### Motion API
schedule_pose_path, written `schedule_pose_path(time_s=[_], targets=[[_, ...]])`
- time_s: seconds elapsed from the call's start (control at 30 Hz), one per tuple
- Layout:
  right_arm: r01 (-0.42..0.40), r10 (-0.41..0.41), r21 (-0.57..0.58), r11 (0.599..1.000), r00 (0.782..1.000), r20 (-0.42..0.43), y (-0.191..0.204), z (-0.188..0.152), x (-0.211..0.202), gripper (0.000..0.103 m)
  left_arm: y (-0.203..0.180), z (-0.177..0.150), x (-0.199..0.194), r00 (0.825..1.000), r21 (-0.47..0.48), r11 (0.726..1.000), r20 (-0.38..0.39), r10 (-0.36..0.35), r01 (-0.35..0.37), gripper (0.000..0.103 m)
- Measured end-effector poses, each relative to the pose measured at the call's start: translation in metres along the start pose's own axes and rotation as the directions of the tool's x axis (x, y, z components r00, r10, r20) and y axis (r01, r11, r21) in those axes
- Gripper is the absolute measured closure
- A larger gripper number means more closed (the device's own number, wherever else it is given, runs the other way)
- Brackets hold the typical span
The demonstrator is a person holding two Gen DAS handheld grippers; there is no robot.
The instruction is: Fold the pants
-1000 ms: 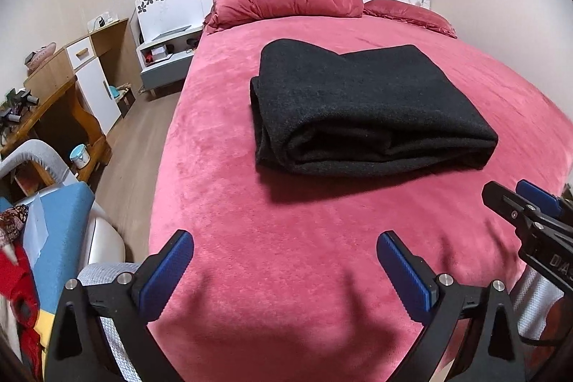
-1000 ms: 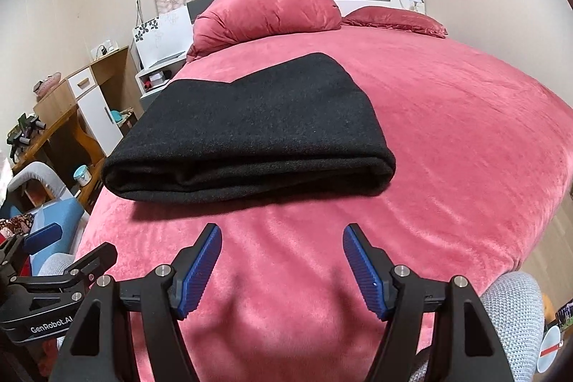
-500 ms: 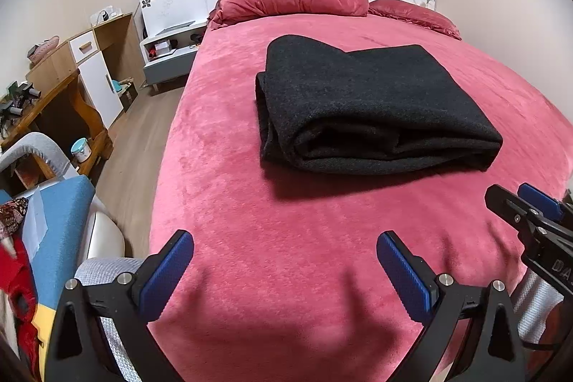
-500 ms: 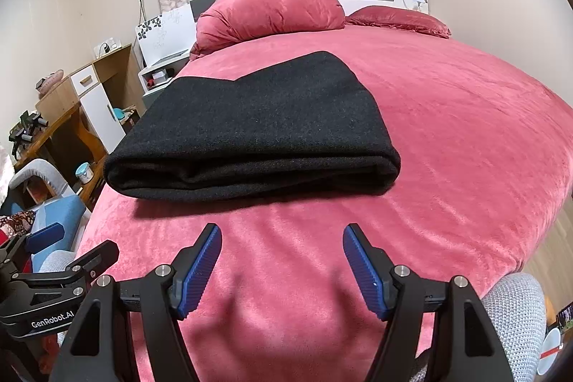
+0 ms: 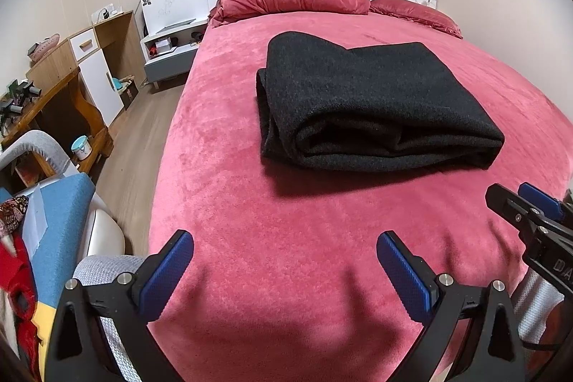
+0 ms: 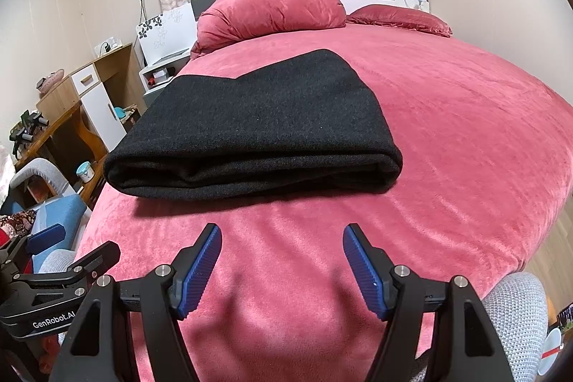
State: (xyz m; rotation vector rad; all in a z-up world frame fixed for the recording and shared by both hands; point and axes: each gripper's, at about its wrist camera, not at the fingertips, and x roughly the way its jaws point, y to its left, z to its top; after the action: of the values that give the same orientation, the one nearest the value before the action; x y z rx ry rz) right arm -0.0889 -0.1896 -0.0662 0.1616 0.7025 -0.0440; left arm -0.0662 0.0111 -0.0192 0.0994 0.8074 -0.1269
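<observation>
Lying folded in a thick dark rectangle, pants (image 5: pixel 369 102) face both tongs (image 5: pixel 284 269) (image 6: pixel 283 269), spread apart, empty.

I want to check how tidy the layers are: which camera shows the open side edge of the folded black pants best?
The left wrist view: the folded black wool pants show their stacked layers along their left side. The right wrist view shows only the rounded front fold.

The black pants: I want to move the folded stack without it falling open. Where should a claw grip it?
Judging by its pose, grip the black pants at the thick rounded fold facing the claws, coming in low from the near bed edge; that fold binds all layers.
</observation>
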Motion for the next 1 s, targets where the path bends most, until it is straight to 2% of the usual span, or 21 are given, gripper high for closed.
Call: schedule_pose_path(time_s=[0.73,1.0], targets=[[-0.01,0.011,0.018,1.0,1.0,-0.023,0.0,-0.001,0.008,0.032,-0.001,-0.003,0.005,1.0,0.003,1.0,-0.023,0.005,-0.005,0.0],[-0.013,0.014,0.027,1.0,0.999,-0.032,-0.002,-0.002,0.012,0.032,0.001,-0.003,0.004,1.0,-0.01,1.0,-0.016,-0.019,0.019,0.0]])
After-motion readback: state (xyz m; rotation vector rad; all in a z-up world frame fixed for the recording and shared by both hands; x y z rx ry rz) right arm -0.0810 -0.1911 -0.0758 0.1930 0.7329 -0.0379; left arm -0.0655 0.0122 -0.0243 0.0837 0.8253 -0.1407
